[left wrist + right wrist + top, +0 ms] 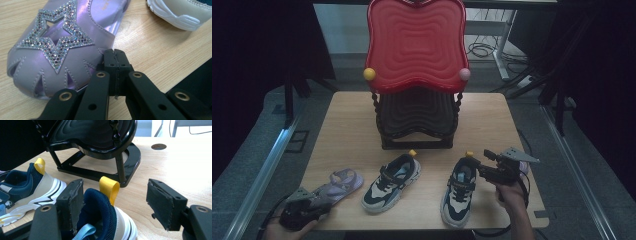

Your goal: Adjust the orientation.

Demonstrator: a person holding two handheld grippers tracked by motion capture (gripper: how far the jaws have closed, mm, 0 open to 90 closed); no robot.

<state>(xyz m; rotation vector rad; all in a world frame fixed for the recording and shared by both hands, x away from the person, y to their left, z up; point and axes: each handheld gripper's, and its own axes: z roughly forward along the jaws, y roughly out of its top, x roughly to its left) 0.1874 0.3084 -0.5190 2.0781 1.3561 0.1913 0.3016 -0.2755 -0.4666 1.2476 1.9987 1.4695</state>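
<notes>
The right-hand sneaker is sat at the front of the table, heel towards the shoe rack. Its heel collar is straddled by the right gripper, jaws spread wide, nothing pinched yet, so the grab looks about to be made; a squeeze is probably needed next. Further left, the other sneaker and a purple sandal are lined up, the left gripper closed empty beside the sandal.

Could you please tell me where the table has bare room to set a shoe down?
Bare wood lies on both sides of the rack, out to the table edges. The front is crowded: sandal, two sneakers and both grippers.
</notes>
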